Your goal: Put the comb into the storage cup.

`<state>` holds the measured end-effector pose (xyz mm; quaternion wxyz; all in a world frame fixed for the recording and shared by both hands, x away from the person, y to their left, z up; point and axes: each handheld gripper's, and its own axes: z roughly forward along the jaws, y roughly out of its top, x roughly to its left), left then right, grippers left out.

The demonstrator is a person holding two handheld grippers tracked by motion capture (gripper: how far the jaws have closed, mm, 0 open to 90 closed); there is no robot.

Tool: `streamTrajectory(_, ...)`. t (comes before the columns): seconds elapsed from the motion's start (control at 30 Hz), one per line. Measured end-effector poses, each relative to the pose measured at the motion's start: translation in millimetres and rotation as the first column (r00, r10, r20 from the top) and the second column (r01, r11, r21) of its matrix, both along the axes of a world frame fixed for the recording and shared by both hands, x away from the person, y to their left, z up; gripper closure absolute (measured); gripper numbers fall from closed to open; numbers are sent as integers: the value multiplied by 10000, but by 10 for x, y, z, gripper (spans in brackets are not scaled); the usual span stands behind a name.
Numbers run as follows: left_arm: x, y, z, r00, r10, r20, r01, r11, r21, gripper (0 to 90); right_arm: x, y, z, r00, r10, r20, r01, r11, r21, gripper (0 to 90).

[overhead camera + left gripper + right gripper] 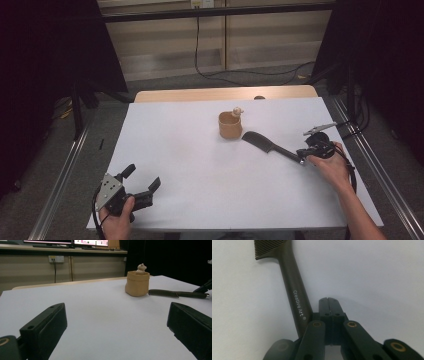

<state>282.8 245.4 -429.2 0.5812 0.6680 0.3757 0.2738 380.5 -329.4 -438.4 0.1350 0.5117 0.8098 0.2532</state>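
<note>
Because your right gripper (pixel 329 305) has its jaws pressed flat together beside the comb's handle rather than around it, you grip nothing there; the closed tips lie against the handle's side, as if to nudge or pin it. The dark comb (pixel 267 143) lies flat on the white table (pixel 200 165), its toothed end just beside the small tan pot (pixel 230 125), which stands upright with a pale figurine (pixel 237 111) at its rim. Your left gripper (pixel 142 181) rests low near the table's front left, jaws spread wide and empty, well apart from everything.
</note>
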Motion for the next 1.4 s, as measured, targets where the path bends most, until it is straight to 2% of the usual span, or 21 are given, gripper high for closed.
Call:
streamTrajectory(0.17, -6, -15, 4, 9999, -148, 55, 147, 9999, 39, 29, -13, 5, 5, 9999, 108, -100, -108, 9999, 16, 900)
streamTrajectory(0.57, -6, -12, 3, 10000, -94, 32, 94, 10000, 32, 29, -51, 22, 12, 9991, 349, -252, -345, 9993, 147, 900)
streamTrajectory(1.17, -7, -25, 3, 9999, -156, -1, 156, 9999, 70, 29, -84, 27, 18, 9985, 342, -433, -330, 9991, 283, 900)
streamTrajectory(1.27, -4, -23, 0, 9999, -142, -28, 142, 9999, 44, 29, -85, 27, 16, 9991, 255, -332, -245, 9993, 291, 900)
streamTrajectory(1.33, -4, -21, 0, 9999, -153, -35, 153, 9999, 63, 29, -84, 20, 6, 9995, 283, -162, -278, 9991, 328, 900)
streamTrajectory(1.37, -3, -19, 1, 9999, -160, -19, 160, 9998, 72, 29, -86, -1, 19, 9998, 189, 65, -192, 9990, 397, 894)
streamTrajectory(1.4, -3, -19, 1, 9999, -160, -19, 160, 9998, 72, 29, -86, -1, 19, 9998, 189, 65, -192, 9990, 397, 894)
